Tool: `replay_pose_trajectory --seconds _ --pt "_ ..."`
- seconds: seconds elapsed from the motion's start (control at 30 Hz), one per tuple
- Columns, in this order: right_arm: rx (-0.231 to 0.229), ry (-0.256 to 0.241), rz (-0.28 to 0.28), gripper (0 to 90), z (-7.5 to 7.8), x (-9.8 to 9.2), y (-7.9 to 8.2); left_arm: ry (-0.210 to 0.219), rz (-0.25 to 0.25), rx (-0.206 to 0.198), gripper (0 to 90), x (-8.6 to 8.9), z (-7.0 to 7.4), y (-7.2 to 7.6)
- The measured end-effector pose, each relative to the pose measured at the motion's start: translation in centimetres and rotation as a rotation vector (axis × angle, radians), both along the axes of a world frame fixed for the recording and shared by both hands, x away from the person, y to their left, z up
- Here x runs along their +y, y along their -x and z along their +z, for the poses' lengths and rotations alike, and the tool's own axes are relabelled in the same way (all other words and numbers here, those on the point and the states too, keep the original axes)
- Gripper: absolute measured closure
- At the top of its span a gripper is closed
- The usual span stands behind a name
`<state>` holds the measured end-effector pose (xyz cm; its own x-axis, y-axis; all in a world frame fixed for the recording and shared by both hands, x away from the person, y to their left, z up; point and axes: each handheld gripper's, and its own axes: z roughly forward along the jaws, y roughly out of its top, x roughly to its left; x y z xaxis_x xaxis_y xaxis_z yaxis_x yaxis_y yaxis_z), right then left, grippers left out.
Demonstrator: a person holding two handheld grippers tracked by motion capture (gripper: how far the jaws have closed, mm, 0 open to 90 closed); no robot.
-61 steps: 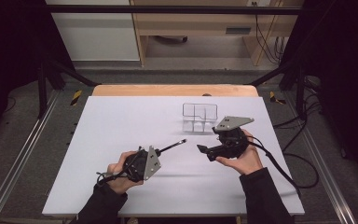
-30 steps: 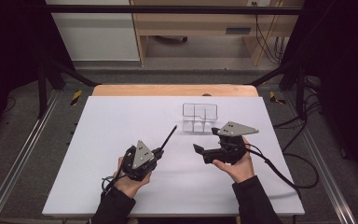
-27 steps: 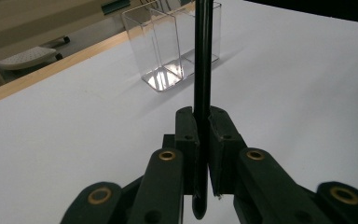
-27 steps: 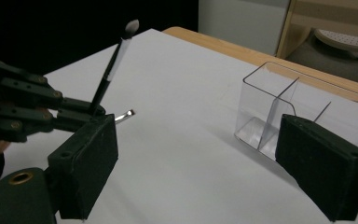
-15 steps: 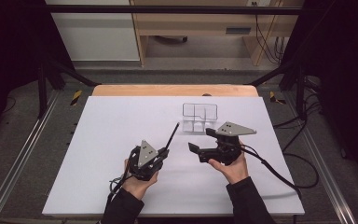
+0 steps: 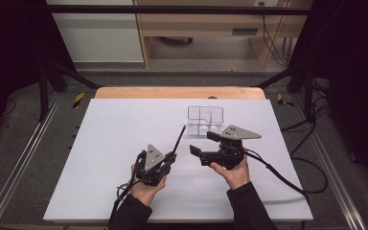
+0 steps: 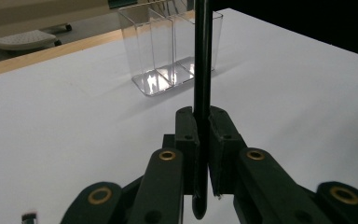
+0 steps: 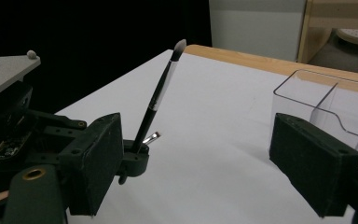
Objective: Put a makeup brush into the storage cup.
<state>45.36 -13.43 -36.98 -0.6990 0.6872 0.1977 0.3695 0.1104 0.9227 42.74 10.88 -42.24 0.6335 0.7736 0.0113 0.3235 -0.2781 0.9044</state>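
Note:
A thin black brush (image 6: pixel 178 138) with a pale bristle tip is clamped by its handle in my left gripper (image 6: pixel 168 157), which is shut on it. The brush slants up and away toward a clear divided organiser (image 6: pixel 205 117). In the left gripper view the handle (image 7: pixel 201 70) rises between the closed jaws of that gripper (image 7: pixel 202 126), with the organiser (image 7: pixel 168 46) behind. My right gripper (image 6: pixel 204 143) is open just right of the brush, nothing between its jaws. In the right gripper view the brush (image 8: pixel 161 93) and organiser (image 8: pixel 335 107) flank the open gripper (image 8: pixel 205 172).
The white tabletop (image 6: pixel 115 143) has a wooden strip (image 6: pixel 172 92) along its far edge. Cables (image 6: pixel 282 177) trail off to the right. Dark frame rails and floor surround the table.
The left gripper has swung the brush from pointing right to pointing up toward the organiser and shifted right. The right gripper stayed open and moved slightly left and nearer.

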Motion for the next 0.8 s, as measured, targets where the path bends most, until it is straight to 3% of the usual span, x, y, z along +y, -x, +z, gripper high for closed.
replay_pose_trajectory --seconds 0.8 --pt "0.044 -0.088 -0.017 29.1 -1.6 1.7 -0.7 0.044 0.011 0.032 83.0 -1.3 -0.5 0.2"
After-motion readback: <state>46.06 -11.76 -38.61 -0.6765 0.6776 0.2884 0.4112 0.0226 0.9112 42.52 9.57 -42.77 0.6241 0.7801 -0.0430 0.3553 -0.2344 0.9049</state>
